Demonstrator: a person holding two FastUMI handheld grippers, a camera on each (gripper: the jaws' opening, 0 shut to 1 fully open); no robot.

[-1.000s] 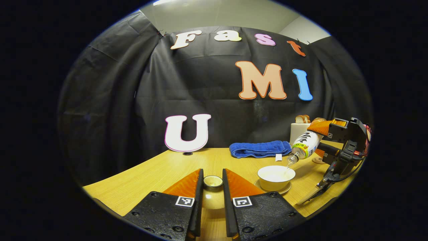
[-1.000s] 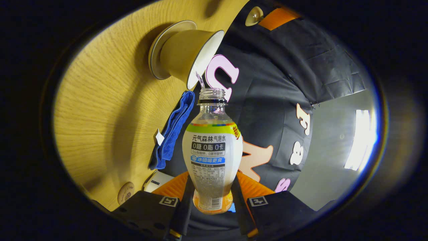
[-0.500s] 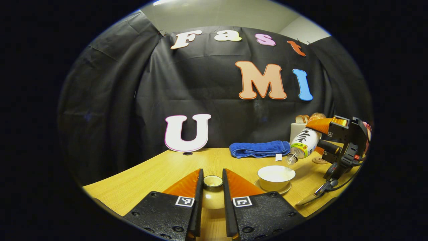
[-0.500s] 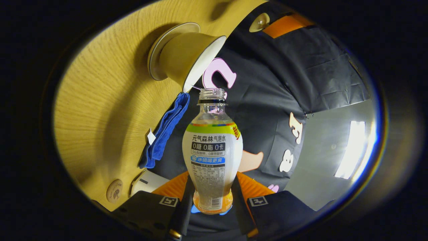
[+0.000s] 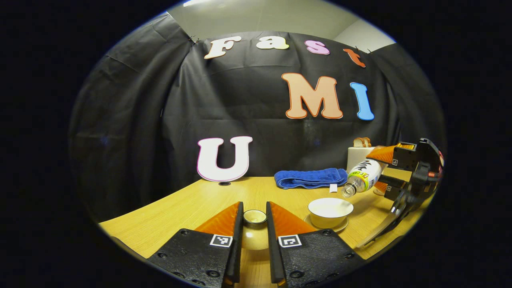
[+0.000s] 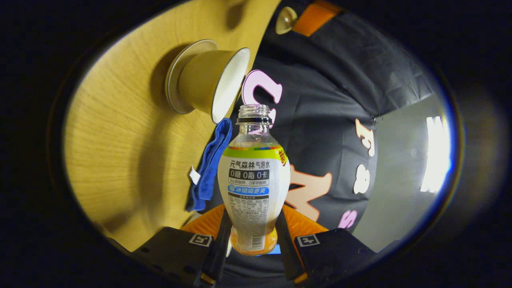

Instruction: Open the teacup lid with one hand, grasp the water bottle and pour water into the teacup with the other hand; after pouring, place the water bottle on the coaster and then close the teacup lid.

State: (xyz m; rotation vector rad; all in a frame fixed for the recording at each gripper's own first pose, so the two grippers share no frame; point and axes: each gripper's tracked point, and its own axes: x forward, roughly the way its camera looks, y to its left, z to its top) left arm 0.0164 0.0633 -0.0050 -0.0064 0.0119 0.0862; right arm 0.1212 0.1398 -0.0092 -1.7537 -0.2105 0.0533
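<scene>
Holding the teacup lid [image 5: 255,232] clamped between the two fingers of my left gripper [image 5: 254,240], I am keeping it just above the wooden table [image 5: 192,208], near the teacup [image 5: 330,212] and on the side away from the bottle. I am taking the teacup as my landmark — it is sitting open on its saucer [image 5: 341,228], its white inside showing. With my right gripper [image 6: 251,236] I am squeezing the water bottle [image 6: 254,188] low on its body, both fingers pressing on it. In the left gripper view the bottle is tilting, uncapped mouth pointing down toward the teacup — it is hanging just above and beside the rim, not touching. Behind the teacup a folded blue towel [image 5: 310,178] is lying on the table, and beyond that a white toaster [image 5: 358,156] with bread is standing.
</scene>
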